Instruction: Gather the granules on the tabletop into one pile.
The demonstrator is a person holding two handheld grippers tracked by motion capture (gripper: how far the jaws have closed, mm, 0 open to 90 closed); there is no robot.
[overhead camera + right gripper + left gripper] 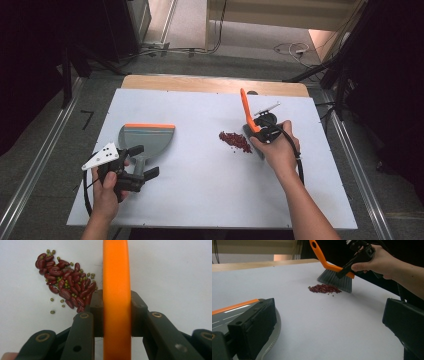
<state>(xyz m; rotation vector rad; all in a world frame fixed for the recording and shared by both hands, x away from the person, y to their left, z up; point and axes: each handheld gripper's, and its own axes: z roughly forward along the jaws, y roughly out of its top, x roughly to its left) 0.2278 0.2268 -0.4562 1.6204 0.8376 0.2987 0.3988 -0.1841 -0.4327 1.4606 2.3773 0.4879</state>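
A pile of red beans (235,141) mixed with small green ones lies right of the white board's middle. My right gripper (260,132) is shut on the orange handle of a hand brush (245,107). Its grey bristles (335,281) rest on the board right beside the beans (324,288). In the right gripper view the jaws (116,315) clamp the orange handle (116,277), with the beans (66,288) to its left. A grey dustpan (147,137) with an orange lip lies at the left. My left gripper (142,161) is open by the dustpan's handle, nothing pressed between its jaws (328,317).
The white board (200,190) lies on a wooden table whose far edge (215,84) shows behind it. Metal rails (35,170) run along both sides on the floor. Cables (292,49) lie on the floor beyond the table.
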